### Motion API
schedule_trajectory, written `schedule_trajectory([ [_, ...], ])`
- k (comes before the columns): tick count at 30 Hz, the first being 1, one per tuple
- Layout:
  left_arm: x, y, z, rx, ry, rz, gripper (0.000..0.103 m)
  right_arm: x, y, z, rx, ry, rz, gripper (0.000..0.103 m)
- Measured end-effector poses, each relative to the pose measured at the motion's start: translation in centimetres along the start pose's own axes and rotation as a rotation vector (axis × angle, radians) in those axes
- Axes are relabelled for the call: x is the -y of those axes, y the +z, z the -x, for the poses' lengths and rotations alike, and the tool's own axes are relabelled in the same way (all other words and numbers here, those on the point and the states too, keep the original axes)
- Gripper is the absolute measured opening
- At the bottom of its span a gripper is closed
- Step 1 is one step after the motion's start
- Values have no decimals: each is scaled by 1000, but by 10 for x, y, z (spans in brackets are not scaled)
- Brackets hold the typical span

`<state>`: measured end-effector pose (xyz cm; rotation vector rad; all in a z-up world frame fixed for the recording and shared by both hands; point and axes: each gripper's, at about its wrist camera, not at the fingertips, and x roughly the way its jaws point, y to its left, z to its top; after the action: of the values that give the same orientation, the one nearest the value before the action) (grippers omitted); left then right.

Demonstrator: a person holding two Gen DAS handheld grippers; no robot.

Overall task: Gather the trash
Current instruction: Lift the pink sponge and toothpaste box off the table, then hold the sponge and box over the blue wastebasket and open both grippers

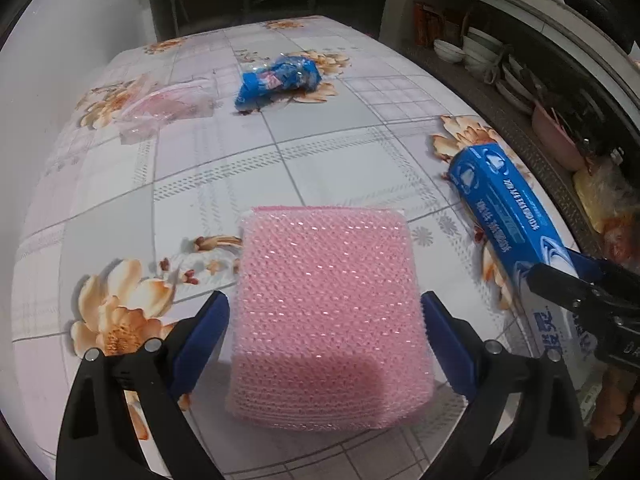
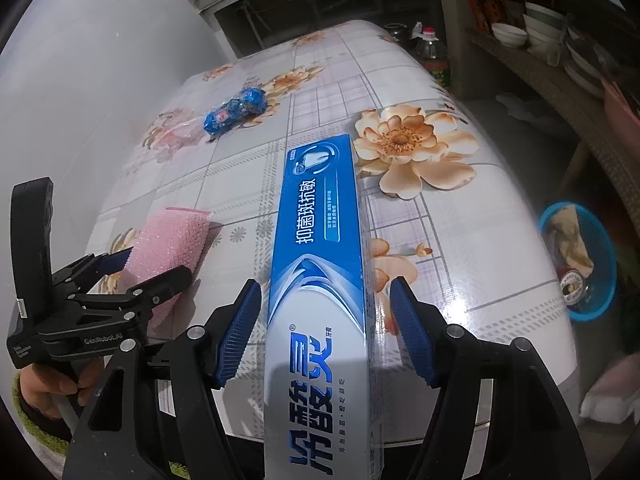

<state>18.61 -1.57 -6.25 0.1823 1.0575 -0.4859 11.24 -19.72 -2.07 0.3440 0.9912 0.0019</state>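
The left gripper (image 1: 324, 344) stood with its jaws spread wide around a pink sponge (image 1: 326, 312) that lay flat on the table (image 1: 320, 152). The blue pads sat just beside the sponge's left and right edges; the right pad looked to touch the mesh, though no squeeze showed. From the right wrist view the same gripper (image 2: 120, 264) appeared at the near left, a hand (image 2: 52, 388) wrapped round its grip, and the sponge (image 2: 172, 240) lay between its fingers.

The right gripper (image 2: 324, 328) had its jaws spread too, on either side of a long blue-and-white toothpaste box (image 2: 320, 280). Small gaps showed between each pad and the box, so it was not pinched. The box lay on the flowered cloth, its far end pointing toward the middle of the table and its near end reaching past the table's near edge under the gripper. In the left wrist view the box (image 1: 504, 208) lay near the right edge of the table.

Farther off, toward the far left, sat a crumpled blue wrapper (image 1: 280, 80), and left of it a clear plastic piece (image 1: 168, 108), apart from each other. Off the table's right side, lower down, stood a blue basin (image 2: 580, 260) holding scraps. Bowls (image 2: 508, 34) sat on a shelf at far right.
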Motion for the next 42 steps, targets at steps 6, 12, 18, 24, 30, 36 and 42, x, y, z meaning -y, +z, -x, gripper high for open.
schedule_trajectory([
  [6,6,-2,-1,12,26,-27,90,3,-1,-3,-13,7,-19,53],
  [12,4,-1,1,20,43,-20,82,3,-2,-4,-5,7,-16,51],
  [18,0,-1,1,30,48,-5,80,6,-3,-2,-1,21,-30,49],
  [24,-3,1,7,47,48,4,80,12,-1,1,2,65,-60,48],
  [30,-1,4,15,68,40,8,80,15,-2,8,16,77,-69,48],
  [36,2,4,19,75,15,12,80,20,-3,12,25,90,-79,48],
  [42,14,8,32,100,-9,4,80,27,-2,20,44,111,-92,48],
])
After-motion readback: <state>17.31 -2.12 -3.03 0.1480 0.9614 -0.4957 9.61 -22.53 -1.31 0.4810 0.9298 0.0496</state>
